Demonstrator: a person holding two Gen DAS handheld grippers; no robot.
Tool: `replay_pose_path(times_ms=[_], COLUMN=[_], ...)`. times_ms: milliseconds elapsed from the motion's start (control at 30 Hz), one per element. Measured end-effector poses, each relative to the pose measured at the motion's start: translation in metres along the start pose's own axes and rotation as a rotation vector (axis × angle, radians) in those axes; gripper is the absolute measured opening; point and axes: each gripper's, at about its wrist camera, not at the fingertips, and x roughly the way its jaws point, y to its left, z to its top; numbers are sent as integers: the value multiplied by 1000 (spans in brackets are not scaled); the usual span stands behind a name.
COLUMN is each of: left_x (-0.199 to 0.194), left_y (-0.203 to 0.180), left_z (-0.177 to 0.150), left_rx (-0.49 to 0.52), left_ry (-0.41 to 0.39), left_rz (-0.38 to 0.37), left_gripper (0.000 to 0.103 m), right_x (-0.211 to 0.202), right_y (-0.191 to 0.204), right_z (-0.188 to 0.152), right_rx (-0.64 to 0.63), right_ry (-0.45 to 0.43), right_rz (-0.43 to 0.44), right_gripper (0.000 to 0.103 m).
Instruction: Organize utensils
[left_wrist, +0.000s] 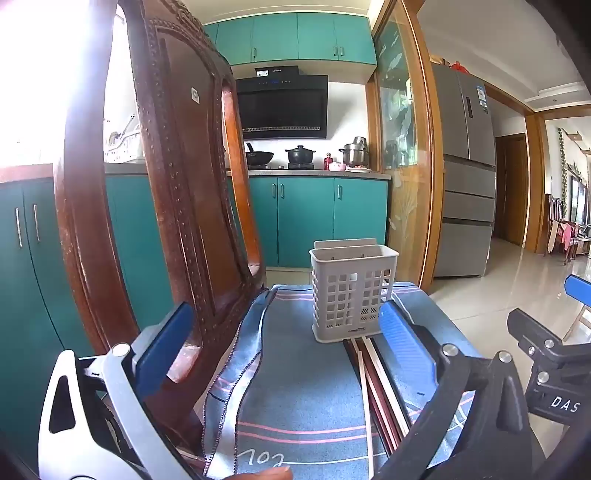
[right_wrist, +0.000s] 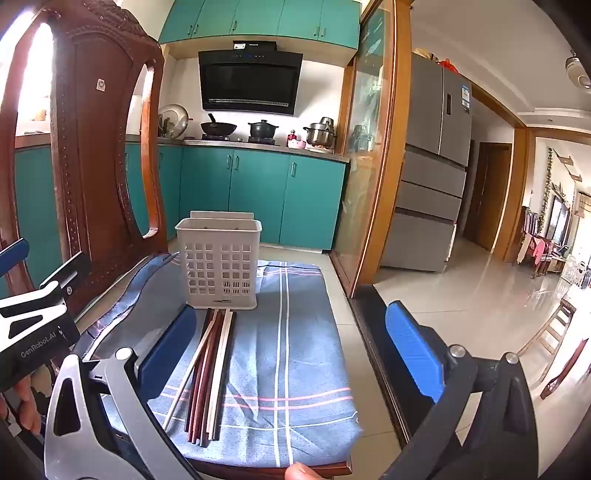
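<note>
- We see a grey plastic utensil basket (right_wrist: 220, 264) standing upright on a blue woven cloth (right_wrist: 295, 343) crossed by thin white and pink stripes; its walls are pierced with square holes, its rim is rounded at the corners, and a flat back plate rises behind it.
- Just in front of the basket, with their far ends close to its base, lies a loose bundle of chopsticks (right_wrist: 208, 373): slim, straight, square-edged sticks, some cream, some dark reddish-brown, slightly fanned toward us.
- Left of the basket rises the carved back of a dark, glossy wooden chair (right_wrist: 96, 155), edged with beaded trim.
- Our left gripper (left_wrist: 280, 350) hovers before the basket with its ribbed blue pads spread wide and nothing between them but cloth; the chopsticks run just inside its right pad.
- Our right gripper (right_wrist: 291, 354) is likewise spread wide, holding nothing, its left pad beside the chopsticks.
- Behind the basket stand smooth teal cabinets (right_wrist: 258, 192).
</note>
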Motion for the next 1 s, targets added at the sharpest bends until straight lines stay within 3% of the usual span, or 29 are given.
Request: replay_pose_path(times_ms=[1000], left_x=[-4], left_y=[-3], left_z=[0], left_rx=[7], left_ry=[-10], left_rz=[1], left_gripper=[100], right_x=[-3], right_y=[-3], right_z=[-4], right_rx=[23], right_ry=[-6], right_rz=[7], right_gripper=[100])
